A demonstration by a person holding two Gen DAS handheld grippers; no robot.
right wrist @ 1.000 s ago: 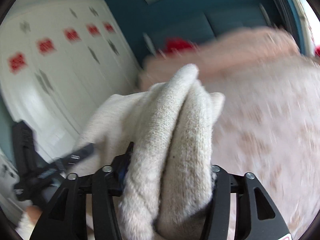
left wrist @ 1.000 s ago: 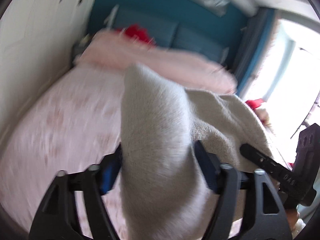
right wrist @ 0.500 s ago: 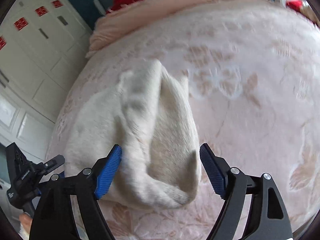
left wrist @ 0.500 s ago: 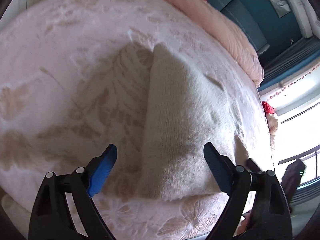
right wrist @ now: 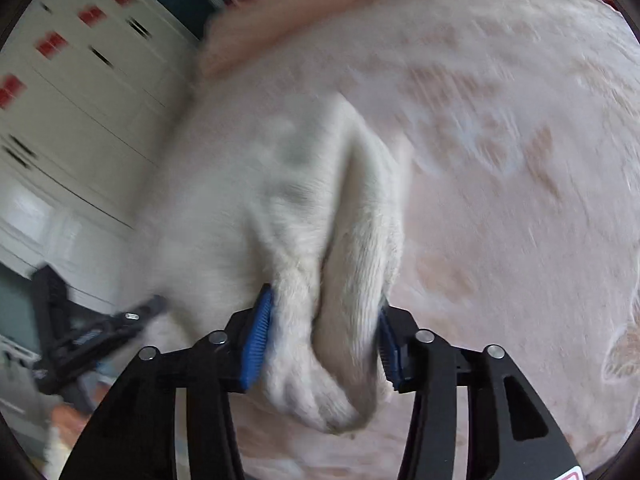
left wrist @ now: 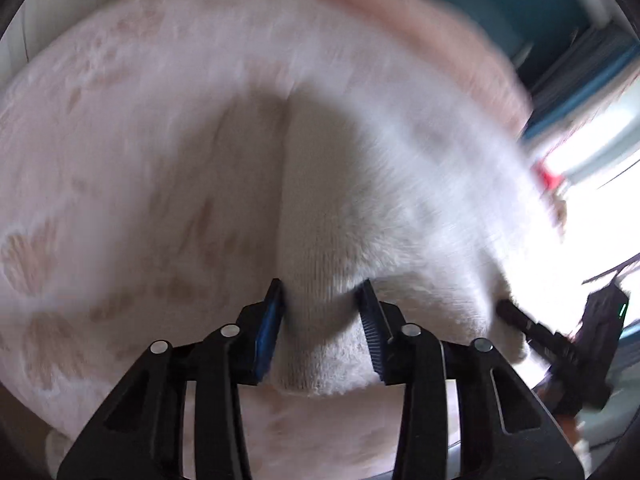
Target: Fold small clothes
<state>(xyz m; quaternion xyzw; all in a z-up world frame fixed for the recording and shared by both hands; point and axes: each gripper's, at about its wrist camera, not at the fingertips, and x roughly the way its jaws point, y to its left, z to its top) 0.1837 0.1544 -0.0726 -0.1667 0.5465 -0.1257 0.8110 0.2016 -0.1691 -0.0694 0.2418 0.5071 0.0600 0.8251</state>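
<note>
Gripping both near corners of the cream knit garment (left wrist: 384,208) as it lies on the pink bedspread (left wrist: 120,168).

Left gripper (left wrist: 322,320) has just been closing and now pinches a raised ridge of the knit between its blue pads; right gripper (right wrist: 324,336) has likewise just been closing and is clamped on a thick bunched roll at the other corner. Garment rests doubled on the bed, near edge toward the person, far edge flat, so judged one fold down and at least one more left. Against the previous frames: first it hung in the air from both grippers; half a second ago it lay on the bed with both sets of jaws spread wide around it, not touching. Both views are blurred; fold edges unclear.
</note>
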